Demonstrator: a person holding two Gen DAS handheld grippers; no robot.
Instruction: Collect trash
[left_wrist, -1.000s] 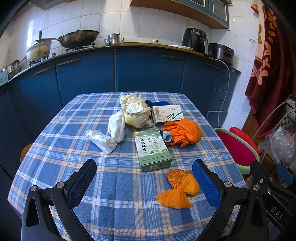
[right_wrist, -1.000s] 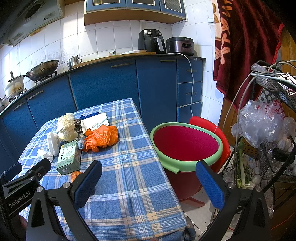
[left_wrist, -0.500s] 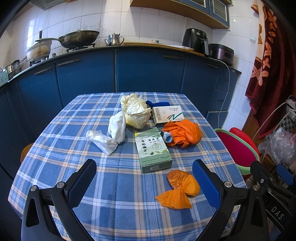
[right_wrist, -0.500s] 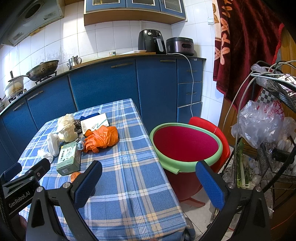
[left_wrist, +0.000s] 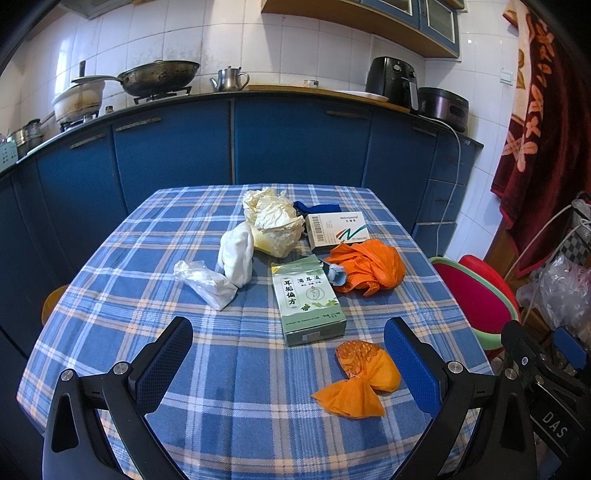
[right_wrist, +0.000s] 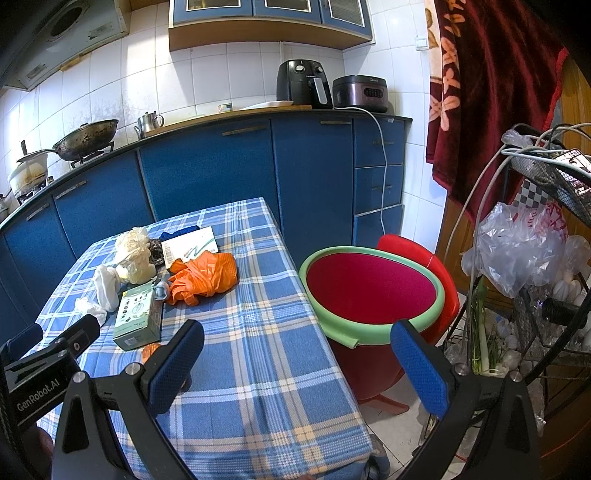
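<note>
A home kitchen: wok (left_wrist: 159, 75) on stove, blue cabinets (left_wrist: 295, 144), air fryer (right_wrist: 303, 84).

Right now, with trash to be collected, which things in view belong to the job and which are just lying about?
Part of the job:
- orange wrapper
- orange plastic bag
- green box
- white box
- crumpled paper
- white tissue
- clear plastic bag
- red bin, likely the receptacle

Just lying about:
- wok
- kettle
- air fryer
- rice cooker
- towel
</note>
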